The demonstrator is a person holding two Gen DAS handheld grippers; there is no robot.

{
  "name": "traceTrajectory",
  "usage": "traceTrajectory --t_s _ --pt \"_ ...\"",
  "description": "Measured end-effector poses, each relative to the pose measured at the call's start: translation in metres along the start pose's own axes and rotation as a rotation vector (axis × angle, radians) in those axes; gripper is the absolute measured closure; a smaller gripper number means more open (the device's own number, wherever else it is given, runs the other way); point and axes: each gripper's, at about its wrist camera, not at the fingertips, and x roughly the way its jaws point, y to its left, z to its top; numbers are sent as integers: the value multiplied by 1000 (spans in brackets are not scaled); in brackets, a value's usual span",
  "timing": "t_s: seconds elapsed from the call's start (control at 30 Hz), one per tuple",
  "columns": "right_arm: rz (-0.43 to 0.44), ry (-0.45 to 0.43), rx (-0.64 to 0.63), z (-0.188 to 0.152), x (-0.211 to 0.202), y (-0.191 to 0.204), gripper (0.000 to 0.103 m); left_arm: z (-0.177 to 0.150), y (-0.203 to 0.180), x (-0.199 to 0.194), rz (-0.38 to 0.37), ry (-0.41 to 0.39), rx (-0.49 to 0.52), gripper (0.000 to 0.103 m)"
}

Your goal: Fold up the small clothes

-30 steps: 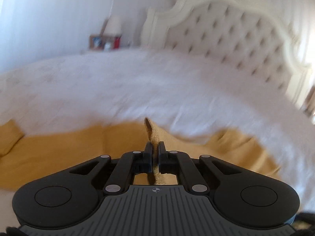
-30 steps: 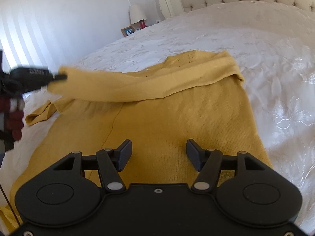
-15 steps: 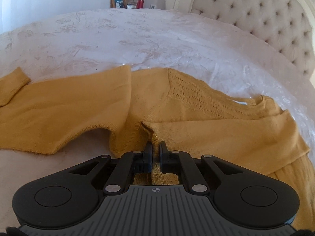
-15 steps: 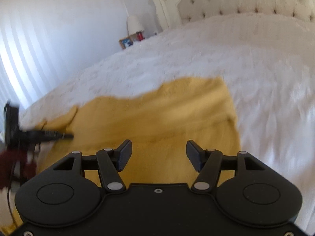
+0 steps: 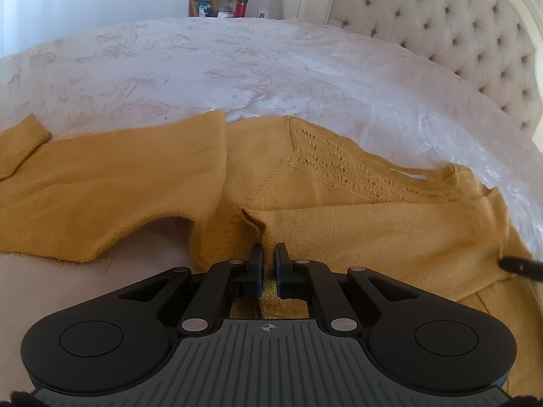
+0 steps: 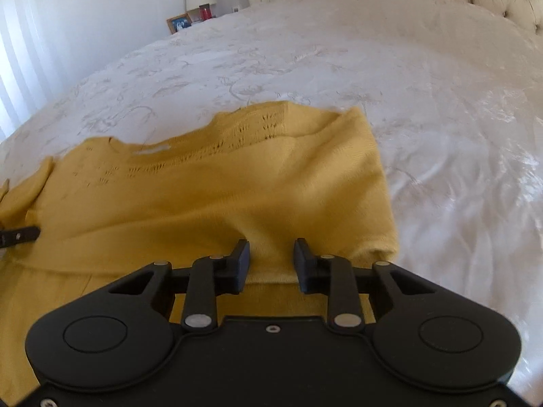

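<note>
The mustard sweater (image 6: 217, 203) lies flat on the white bed (image 6: 339, 61), one sleeve (image 5: 390, 234) folded across its body, long axis running side to side between the two grippers. The left gripper (image 5: 267, 268) has its jaws pinched narrow on that sleeve's cuff end. The right gripper (image 6: 271, 264) sits at the opposite folded edge, jaws closing with a ridge of knit between them, not yet pressed. The next fold likely hinges on both ends lifting together.
</note>
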Motion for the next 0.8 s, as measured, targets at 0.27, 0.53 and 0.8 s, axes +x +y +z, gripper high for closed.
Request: traceTrajectory --t_s 0.27,0.53,0.8 --pt "30 -103 -87 16 -20 37 62 -4 -6 -7 -1 -3 -1 84" --pt "-28 -36 -171 -8 9 67 62 -21 -10 -26 -47 -4 30 46" --pt "-32 -25 -129 -18 -15 64 59 -42 -14 -47 -36 -20 81 41"
